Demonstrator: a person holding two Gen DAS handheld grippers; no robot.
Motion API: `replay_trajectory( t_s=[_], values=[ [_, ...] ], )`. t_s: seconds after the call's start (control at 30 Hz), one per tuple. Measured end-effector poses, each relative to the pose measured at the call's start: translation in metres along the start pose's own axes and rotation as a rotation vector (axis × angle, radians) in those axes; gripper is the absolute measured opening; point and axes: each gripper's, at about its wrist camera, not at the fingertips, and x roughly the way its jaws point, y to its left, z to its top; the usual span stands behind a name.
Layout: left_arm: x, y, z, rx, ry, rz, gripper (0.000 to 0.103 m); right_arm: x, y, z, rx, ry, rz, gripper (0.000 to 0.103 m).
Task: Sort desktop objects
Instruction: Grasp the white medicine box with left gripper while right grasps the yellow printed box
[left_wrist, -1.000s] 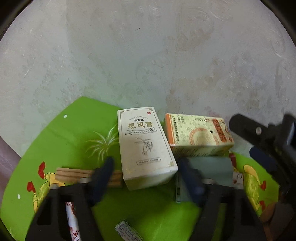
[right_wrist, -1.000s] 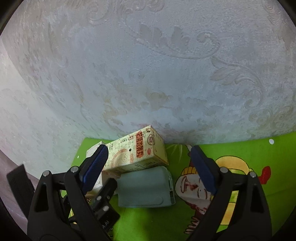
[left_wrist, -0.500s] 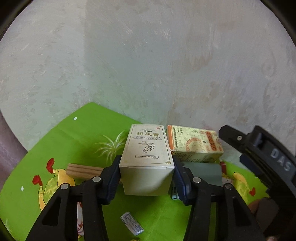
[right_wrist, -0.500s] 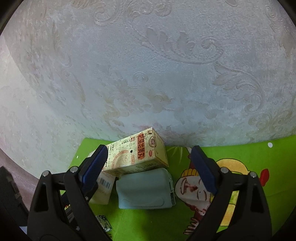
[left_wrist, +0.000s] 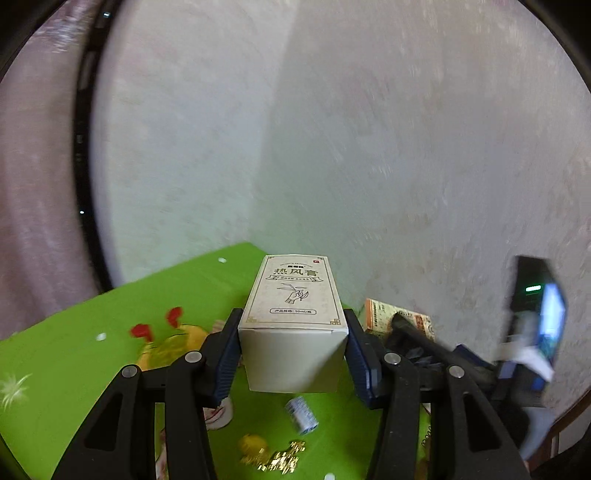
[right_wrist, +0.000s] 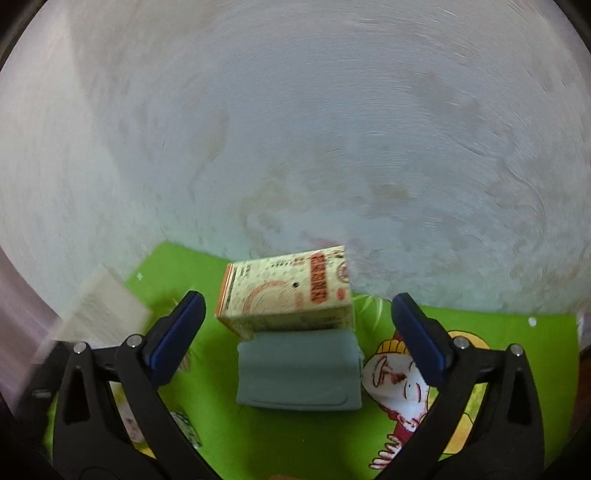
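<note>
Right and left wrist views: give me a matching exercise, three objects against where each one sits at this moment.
Things:
1. white carton
2. patterned orange-edged box
3. grey pouch

Places:
A. flat on the green mat, in front of the right gripper
B. clamped in the left gripper
C. against the wall, rear of the mat

Pairs: 1-B, 2-C, 3-A

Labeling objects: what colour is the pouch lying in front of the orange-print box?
Plain grey-blue pouch, clearest in the right wrist view.
</note>
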Motion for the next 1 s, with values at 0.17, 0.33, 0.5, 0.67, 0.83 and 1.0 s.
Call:
replay_trajectory(
  t_s=[0.17,0.33,0.5,0.67,0.83,1.0],
  values=[
    [-0.028,0.002,-0.008,-0.014,-0.043,0.033,0.052,0.004,0.023,-0.004,-0.087,0.007,-0.052,0.102],
    [-0.041,0.012,-0.018,-0.058,-0.077,0.03,0.052,0.017,0.029,-0.003,-0.074,0.046,-0.101,0.102],
    [-0.052,0.013,-0.032,-0.079,-0.091,0.031,0.052,0.026,0.04,0.0,-0.098,0.083,-0.108,0.102],
    [-0.062,0.016,-0.042,-0.09,-0.105,0.031,0.052,0.025,0.031,0.005,-0.084,0.076,-0.15,0.102],
    [-0.073,0.018,-0.05,-0.096,-0.123,0.047,0.052,0.025,0.031,0.008,-0.096,0.078,-0.15,0.102],
    [-0.086,0.023,-0.053,-0.11,-0.144,0.063,0.052,0.038,0.024,0.012,-0.082,0.127,-0.124,0.102]
  ],
)
